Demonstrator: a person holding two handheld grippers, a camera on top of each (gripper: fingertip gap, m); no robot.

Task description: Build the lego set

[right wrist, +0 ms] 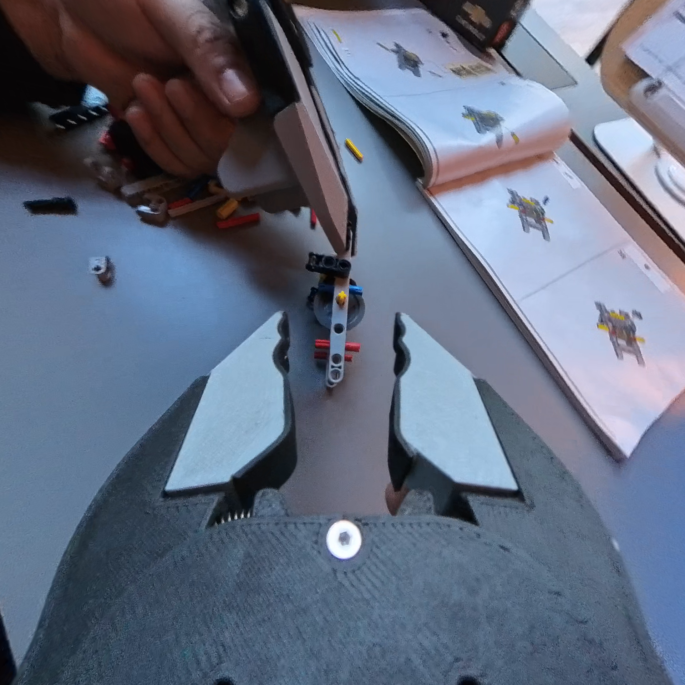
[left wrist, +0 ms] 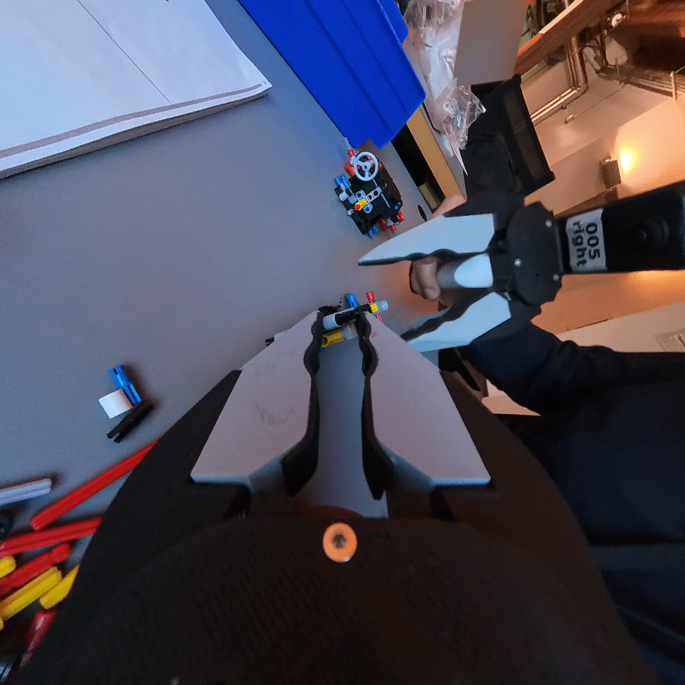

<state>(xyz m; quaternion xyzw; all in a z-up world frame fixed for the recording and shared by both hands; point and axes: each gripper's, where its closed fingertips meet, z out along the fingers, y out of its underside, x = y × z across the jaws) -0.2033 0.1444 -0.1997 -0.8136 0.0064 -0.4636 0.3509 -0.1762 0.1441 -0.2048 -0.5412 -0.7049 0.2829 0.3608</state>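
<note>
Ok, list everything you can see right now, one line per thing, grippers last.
Small brick assembly: one, grey beam with red, yellow, blue pins; held above the table.
Larger brick build: one, black with grey wheel; beside the blue bin.
Blue bin: one; far table edge.
Instruction booklet: one, white, open; on the table.
Loose brick pieces: many, red and yellow; piled on the table.
Blue pin, white cylinder, black pin: one each; together on the table.
Table: grey.
Left tool: shut on the assembly.
Right tool: open, empty, facing the assembly.
</note>
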